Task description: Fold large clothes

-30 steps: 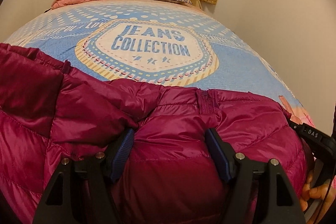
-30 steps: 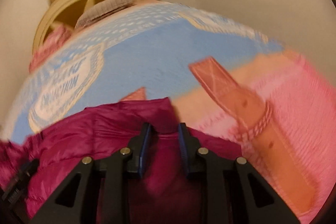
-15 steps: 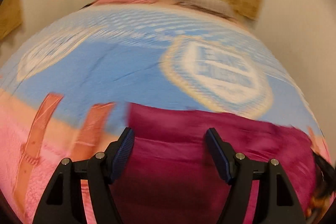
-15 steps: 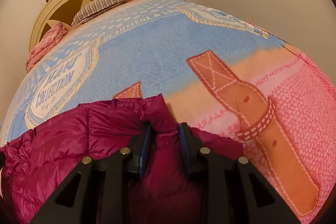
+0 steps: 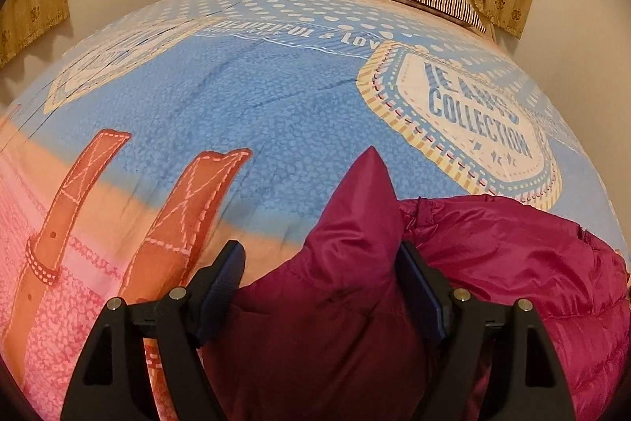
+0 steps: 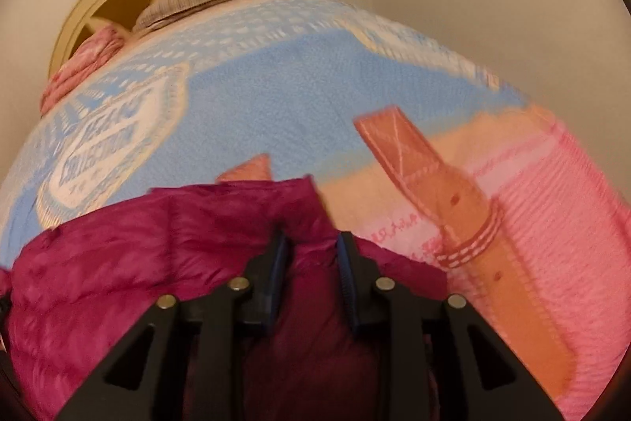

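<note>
Both tools hold folds of the jacket [image 5: 512,255] between their jaws.

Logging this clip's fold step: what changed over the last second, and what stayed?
The left tongs swung left, off the jacket's middle toward its end; their jaws are opening, with a peaked fold between them. The right tongs stay clamped on the jacket's other end. The jacket remains on the bed.

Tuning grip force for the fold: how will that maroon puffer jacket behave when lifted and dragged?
Likely floppy: the maroon puffer jacket slumps in soft folds on the bedspread. Probably slippery, given its glossy shell. Probably light and squashy: the right gripper pinches a fold narrow.
</note>
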Motion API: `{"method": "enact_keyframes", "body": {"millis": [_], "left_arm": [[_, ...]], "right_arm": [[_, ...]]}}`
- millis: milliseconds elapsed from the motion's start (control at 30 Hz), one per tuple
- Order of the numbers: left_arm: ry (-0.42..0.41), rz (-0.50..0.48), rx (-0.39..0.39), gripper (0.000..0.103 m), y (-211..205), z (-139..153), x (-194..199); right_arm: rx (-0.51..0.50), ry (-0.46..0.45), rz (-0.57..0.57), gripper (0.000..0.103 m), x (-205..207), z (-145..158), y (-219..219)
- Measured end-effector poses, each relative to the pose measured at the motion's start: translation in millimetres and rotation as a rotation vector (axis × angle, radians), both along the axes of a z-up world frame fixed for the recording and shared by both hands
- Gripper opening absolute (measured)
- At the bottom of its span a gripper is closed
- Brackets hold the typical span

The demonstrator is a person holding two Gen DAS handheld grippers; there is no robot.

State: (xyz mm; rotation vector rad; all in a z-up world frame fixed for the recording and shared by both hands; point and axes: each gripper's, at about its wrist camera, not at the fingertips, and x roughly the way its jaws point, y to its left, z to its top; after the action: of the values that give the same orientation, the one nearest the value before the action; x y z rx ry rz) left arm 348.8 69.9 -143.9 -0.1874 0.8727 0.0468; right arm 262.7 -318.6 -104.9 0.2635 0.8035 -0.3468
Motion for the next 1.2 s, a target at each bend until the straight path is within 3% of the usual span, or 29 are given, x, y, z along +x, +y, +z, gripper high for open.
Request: {"method": "enact_keyframes", "body": {"millis": [167, 333, 400, 533, 667, 767, 900, 967, 1033, 1200], "left_arm": [[0.004, 0.0, -0.001, 0.079, -0.2, 1.0, 0.4], [0.08, -0.06, -0.076, 0.079, 13.7, 17.5, -8.6], [0.029, -0.076, -0.129, 0.079, 29.0, 36.2, -31.0], [-0.067, -0.069, -0.114, 0.08, 54.5, 57.0, -84.4], [-0.077, -0.068, -0.162, 0.08, 65.8, 45.3, -128.4], [-0.065, -0.053, -0.234, 0.08, 67.9, 26.8, -155.0], [-0.036, -0.041, -0.361, 0.08, 62.1, 5.0, -174.3], [-0.072, -0.074, -0.37, 0.081, 50.2, 7.5, -180.9], [-0.047, -0.137, -0.437, 0.084, 39.8, 4.9, -177.2], [-0.084, -0.161, -0.506, 0.084, 21.7, 4.4, -184.6]], "right_arm": [[0.038, -0.139, 0.245, 0.025, -32.0, 47.3, 75.5], [0.075, -0.102, 0.428, 0.025, -40.8, 31.1, 152.9], [0.062, -0.084, 0.442, 0.025, -41.8, 13.8, 167.9], [0.043, -0.053, 0.429, 0.022, -36.7, -23.9, 174.3], [0.128, -0.051, 0.41, 0.019, -33.6, -29.1, 162.6], [0.112, -0.044, 0.412, 0.019, -32.5, -27.9, 166.7], [0.069, -0.034, 0.411, 0.019, -34.3, -27.0, 173.1], [0.072, -0.035, 0.411, 0.019, -34.4, -27.2, 173.2], [0.076, -0.036, 0.411, 0.019, -33.2, -27.3, 171.9], [0.092, -0.04, 0.41, 0.019, -34.0, -27.8, 169.2]]}}
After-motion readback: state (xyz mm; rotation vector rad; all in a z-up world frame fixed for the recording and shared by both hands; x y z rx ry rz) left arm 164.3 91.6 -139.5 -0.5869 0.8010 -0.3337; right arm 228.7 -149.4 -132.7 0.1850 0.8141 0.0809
